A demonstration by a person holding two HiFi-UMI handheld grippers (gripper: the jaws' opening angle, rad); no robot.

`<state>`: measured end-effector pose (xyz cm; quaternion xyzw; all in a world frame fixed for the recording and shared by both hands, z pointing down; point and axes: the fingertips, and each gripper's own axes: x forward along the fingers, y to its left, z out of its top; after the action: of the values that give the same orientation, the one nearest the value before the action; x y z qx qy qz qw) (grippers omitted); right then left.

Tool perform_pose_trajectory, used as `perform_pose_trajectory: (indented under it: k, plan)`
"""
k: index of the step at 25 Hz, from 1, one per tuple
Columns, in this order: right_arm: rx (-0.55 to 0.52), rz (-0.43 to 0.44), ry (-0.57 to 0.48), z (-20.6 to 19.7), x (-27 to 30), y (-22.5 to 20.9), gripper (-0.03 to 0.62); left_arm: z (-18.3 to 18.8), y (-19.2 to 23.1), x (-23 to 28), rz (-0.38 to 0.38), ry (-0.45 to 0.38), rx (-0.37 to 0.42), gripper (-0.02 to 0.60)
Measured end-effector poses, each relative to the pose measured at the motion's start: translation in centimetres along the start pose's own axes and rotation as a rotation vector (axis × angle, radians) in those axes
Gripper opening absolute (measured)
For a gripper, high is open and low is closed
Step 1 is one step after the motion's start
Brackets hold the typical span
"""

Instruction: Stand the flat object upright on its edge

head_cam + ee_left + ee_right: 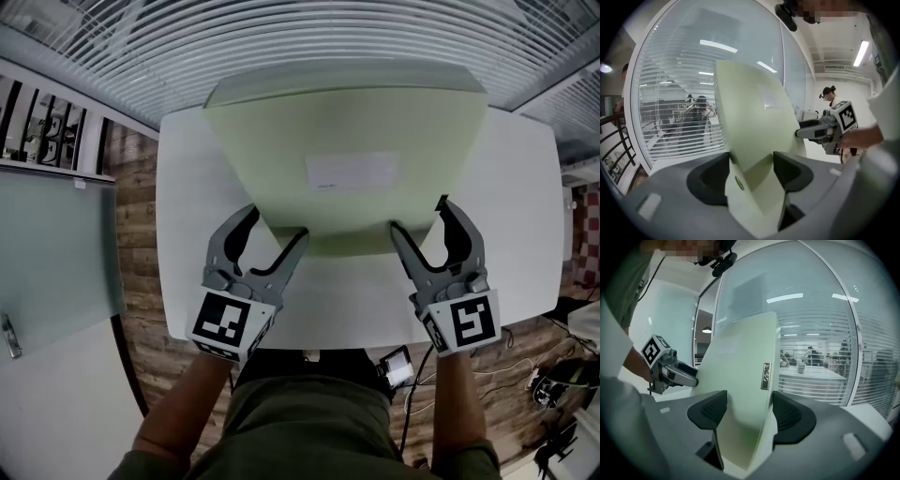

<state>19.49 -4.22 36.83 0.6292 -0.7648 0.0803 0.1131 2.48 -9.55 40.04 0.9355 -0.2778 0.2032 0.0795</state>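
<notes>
Head view: we see a green board (347, 159) tilted over the tabletop (534, 187).
Left tongs (277, 222): pinching its edge.
Right tongs (418, 214): pinching its edge.

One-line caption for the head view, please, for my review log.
Left gripper and right gripper each clamp a near corner of the pale green board, held tilted steeply over the white table.

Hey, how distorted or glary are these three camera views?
Head view: mild fisheye bends the blinds; evenly lit. Left gripper view: strong fisheye, dark corners, bright light strips across the glass wall. Right gripper view: same, pale green panel sharp.
</notes>
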Motion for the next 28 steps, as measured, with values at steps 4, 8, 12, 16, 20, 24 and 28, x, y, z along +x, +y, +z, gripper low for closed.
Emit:
perform_pose_trajectory:
  k: [4,8,12,16,20,24,28]
  plan:
    - [-0.039,-0.018,0.005,-0.2,0.3,0.3,0.307,0.1,0.2,0.3,0.004,-0.005,0.021,0.278]
    - [-0.069,-0.035,0.012,-0.7,0.8,0.0,0.307,0.5,0.1,0.8,0.007,-0.009,0.041,0.278]
    - [-0.089,-0.057,0.029,-1.3,1.1,-0.5,0.307,0.7,0.1,1.3,0.009,-0.018,0.083,0.278]
    - [-0.094,-0.074,0.041,-2.2,1.5,-1.0,0.307,1.1,-0.1,1.9,0.011,-0.036,0.127,0.277]
    - [-0.091,-0.093,0.053,-3.0,2.2,-1.1,0.305,0.6,0.2,2.4,0.016,-0.024,0.181,0.276]
    - [-0.079,-0.106,0.048,-2.9,3.5,-0.8,0.305,0.5,1.3,2.6,0.019,-0.004,0.232,0.276]
    - [-0.075,-0.110,0.057,-2.9,4.6,-0.7,0.305,0.4,2.3,2.7,0.039,0.006,0.244,0.276]
